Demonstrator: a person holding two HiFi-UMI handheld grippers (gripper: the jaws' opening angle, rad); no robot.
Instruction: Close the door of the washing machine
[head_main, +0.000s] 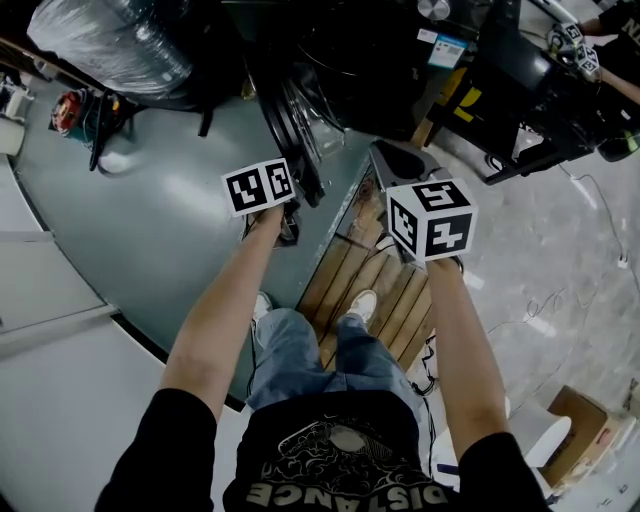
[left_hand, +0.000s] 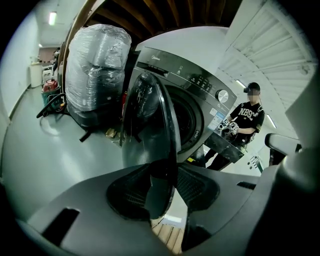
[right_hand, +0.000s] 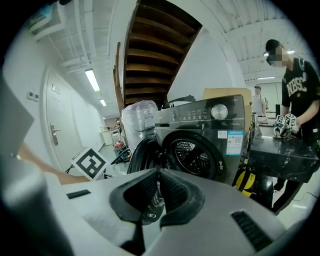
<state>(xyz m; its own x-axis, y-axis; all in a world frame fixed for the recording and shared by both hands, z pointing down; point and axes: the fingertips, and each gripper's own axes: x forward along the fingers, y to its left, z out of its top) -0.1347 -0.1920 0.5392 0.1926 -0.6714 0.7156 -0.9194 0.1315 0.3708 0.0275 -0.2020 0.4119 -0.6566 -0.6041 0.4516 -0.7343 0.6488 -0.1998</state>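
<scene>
The dark grey washing machine (right_hand: 200, 125) stands ahead with its drum opening (right_hand: 192, 152) uncovered. Its round door (left_hand: 150, 120) is swung open to the left, edge-on to me; in the head view the door (head_main: 292, 130) hangs over the grey floor. My left gripper (left_hand: 162, 197) straddles the door's lower rim, which stands between the pads; a slit shows beside the right pad, so the jaws look open. In the head view the left gripper (head_main: 287, 222) sits under its marker cube, at the door's edge. My right gripper (right_hand: 159, 175) points at the machine, clear of it, tips together and holding nothing.
A tall plastic-wrapped bundle (left_hand: 97, 70) stands left of the machine. I stand on a wooden pallet (head_main: 370, 280). To the right a person in a black shirt (left_hand: 247, 117) holds grippers at a black table (right_hand: 280, 155). A cardboard box (head_main: 580, 430) lies at the lower right.
</scene>
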